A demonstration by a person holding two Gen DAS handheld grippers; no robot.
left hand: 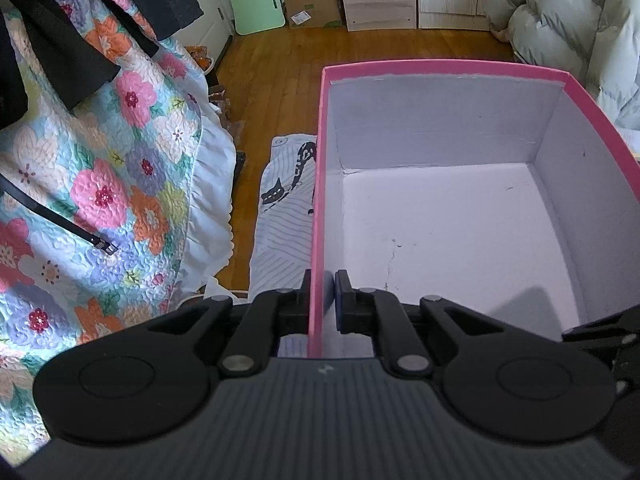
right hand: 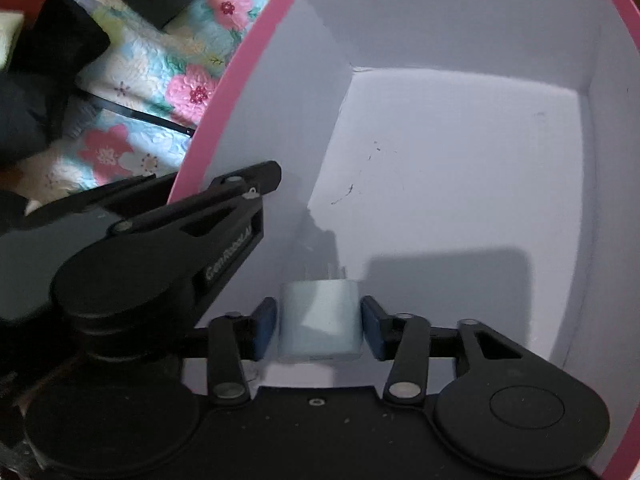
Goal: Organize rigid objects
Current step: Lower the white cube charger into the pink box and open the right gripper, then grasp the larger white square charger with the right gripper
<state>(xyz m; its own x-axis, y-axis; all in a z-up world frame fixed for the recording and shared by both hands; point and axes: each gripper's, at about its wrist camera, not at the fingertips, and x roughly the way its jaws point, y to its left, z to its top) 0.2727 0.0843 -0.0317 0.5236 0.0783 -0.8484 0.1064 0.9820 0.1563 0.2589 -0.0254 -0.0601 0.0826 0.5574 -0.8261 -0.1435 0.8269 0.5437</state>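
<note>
**Pinching the box wall, block between spread fingers**

Seen from the left wrist: left gripper (left hand: pixel 322 294) clamped on the pink side wall of the box (left hand: pixel 440 67), one finger outside, one inside. Bare white floor inside; flowered quilt (left hand: pixel 100 184) at left.

Seen from the right wrist: right gripper (right hand: pixel 319 326) inside the box (right hand: pixel 256 60), fingers spread just clear of a pale blue block (right hand: pixel 319 322) between them, no pad visibly pressing.

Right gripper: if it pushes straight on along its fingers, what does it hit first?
Probably the pale blue block sitting between the open right gripper pads, which look clear of it on both sides. Beyond it, the white floor of the pink box. Depth is hard to judge here.
</note>
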